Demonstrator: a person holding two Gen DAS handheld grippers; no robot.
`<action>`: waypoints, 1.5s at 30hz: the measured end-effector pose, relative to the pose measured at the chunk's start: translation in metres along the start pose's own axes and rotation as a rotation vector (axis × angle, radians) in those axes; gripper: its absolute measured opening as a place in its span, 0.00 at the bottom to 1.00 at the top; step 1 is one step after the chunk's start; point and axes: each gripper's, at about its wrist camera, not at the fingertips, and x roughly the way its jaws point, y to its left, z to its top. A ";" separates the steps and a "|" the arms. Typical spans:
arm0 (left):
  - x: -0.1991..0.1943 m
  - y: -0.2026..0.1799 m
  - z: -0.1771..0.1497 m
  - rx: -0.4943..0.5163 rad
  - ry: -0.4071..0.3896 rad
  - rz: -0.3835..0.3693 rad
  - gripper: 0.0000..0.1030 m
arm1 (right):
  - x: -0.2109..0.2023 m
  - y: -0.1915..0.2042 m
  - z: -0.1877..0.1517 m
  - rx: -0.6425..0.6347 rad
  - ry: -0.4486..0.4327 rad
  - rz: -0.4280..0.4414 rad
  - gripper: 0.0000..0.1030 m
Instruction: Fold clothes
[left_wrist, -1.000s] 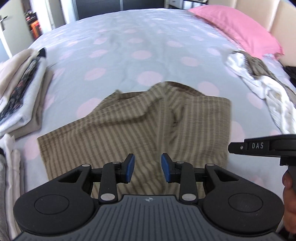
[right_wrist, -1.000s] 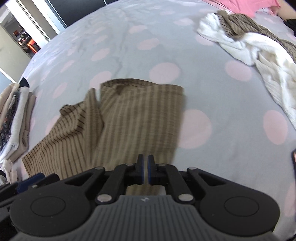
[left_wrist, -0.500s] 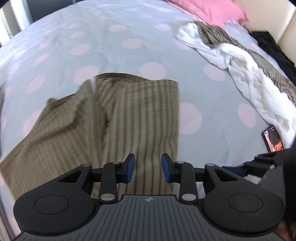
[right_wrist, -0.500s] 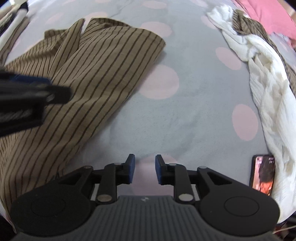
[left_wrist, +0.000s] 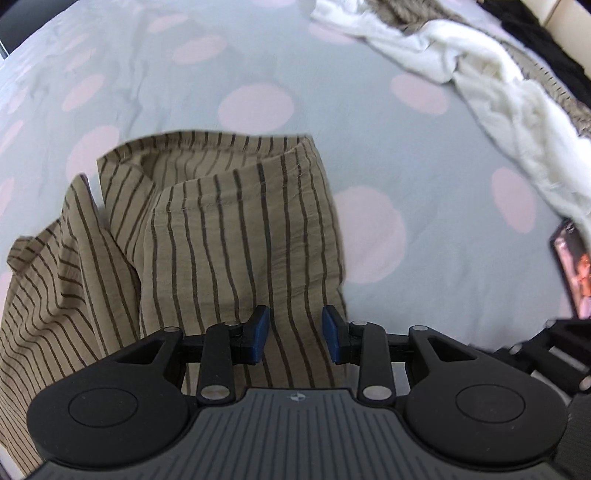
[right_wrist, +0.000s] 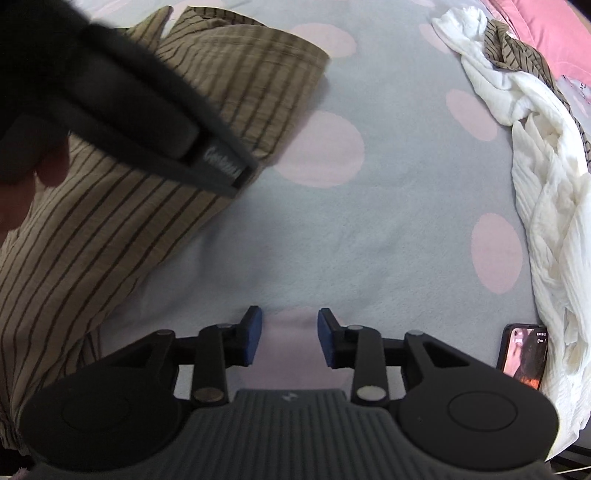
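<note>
A tan striped garment (left_wrist: 236, 236) lies partly folded on the spotted bedsheet (left_wrist: 424, 177). My left gripper (left_wrist: 295, 334) hovers open just above the garment's near right part, with striped cloth showing between its blue pads (left_wrist: 258, 332). In the right wrist view the same garment (right_wrist: 110, 229) fills the left side. My right gripper (right_wrist: 285, 339) is open over bare sheet to the right of the garment, nothing between its fingers. The left gripper's body and the hand holding it block the upper left of the right wrist view.
A heap of white and striped unfolded clothes (right_wrist: 546, 177) runs along the right side of the bed. A phone (right_wrist: 522, 356) with a lit screen lies near the front right. A pink pillow (right_wrist: 554, 33) sits at the far right.
My right gripper opened, let go of the garment and moved right onto bare sheet. My left gripper swung right and lower, close over the garment's right part.
</note>
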 end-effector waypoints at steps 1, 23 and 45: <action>0.001 0.000 -0.001 -0.002 -0.001 0.000 0.29 | 0.002 -0.001 0.001 0.003 0.002 -0.004 0.36; -0.072 0.058 -0.010 -0.178 -0.162 -0.123 0.00 | -0.004 -0.001 0.015 0.031 -0.040 -0.054 0.52; -0.132 0.224 -0.121 -0.569 -0.293 0.049 0.00 | -0.011 0.059 0.027 -0.079 -0.104 -0.040 0.52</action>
